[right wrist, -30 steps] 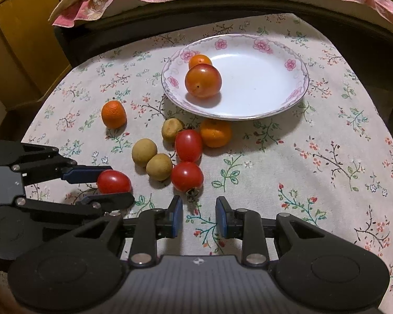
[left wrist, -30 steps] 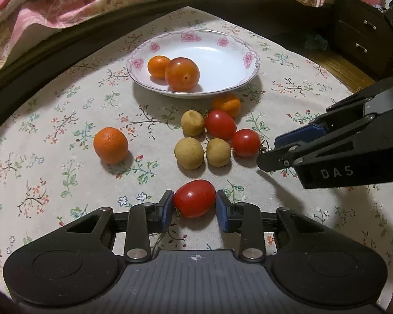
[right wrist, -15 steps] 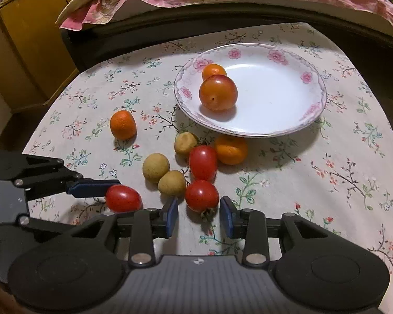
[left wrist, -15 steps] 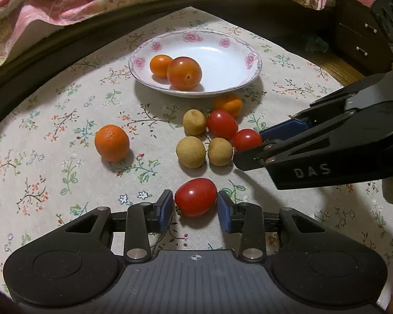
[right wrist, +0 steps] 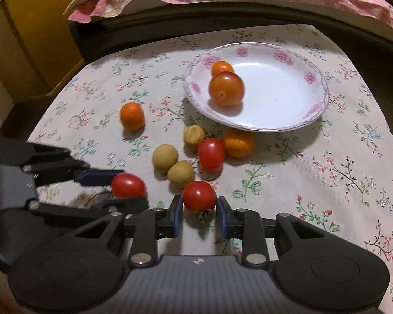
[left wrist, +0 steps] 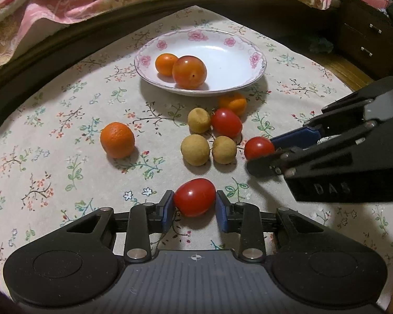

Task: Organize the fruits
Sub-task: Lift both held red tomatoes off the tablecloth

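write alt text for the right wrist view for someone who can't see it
The right claw, open, straddles a small red tomato on a floral tablecloth. Beyond lie three tan round fruits, another tomato and two oranges, and a flowered white plate holding two orange fruits. The left claw brackets another tomato.

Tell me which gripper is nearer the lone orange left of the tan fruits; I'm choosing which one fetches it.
Left. The left gripper, straddling a red tomato, sits just in front of the orange. The right gripper is beyond the tan fruits, farther away.
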